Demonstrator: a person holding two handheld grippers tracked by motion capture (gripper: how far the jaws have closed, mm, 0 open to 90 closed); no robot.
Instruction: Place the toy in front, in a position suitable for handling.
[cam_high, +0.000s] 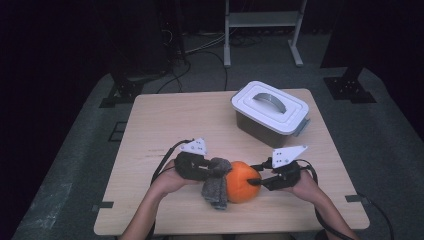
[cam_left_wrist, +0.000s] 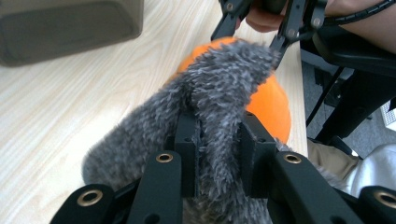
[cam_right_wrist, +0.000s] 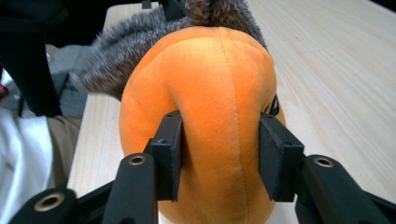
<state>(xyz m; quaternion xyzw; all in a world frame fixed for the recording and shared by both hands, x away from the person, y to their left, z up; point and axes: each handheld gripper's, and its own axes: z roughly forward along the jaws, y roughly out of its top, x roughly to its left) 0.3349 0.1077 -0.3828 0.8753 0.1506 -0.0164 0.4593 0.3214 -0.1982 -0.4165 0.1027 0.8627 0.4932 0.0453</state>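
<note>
- While the orange plush toy (cam_high: 243, 181) sat near the counter's (cam_high: 165, 120) front edge, the left gripper (cam_high: 216, 169) had its jaws clenched on the grey furry cloth (cam_high: 216, 186) draped against it.
- Right gripper (cam_high: 256, 181): jaws pressed into the toy's opposite side.

Lower centre: left gripper (cam_high: 212, 170) clamps a grey furry cloth (cam_high: 215, 182) against an orange plush ball (cam_high: 243, 181), gripped from the right by the right gripper (cam_high: 256, 181). Upper right: lidded white box (cam_high: 270, 111) on the wooden table (cam_high: 165, 120).
</note>
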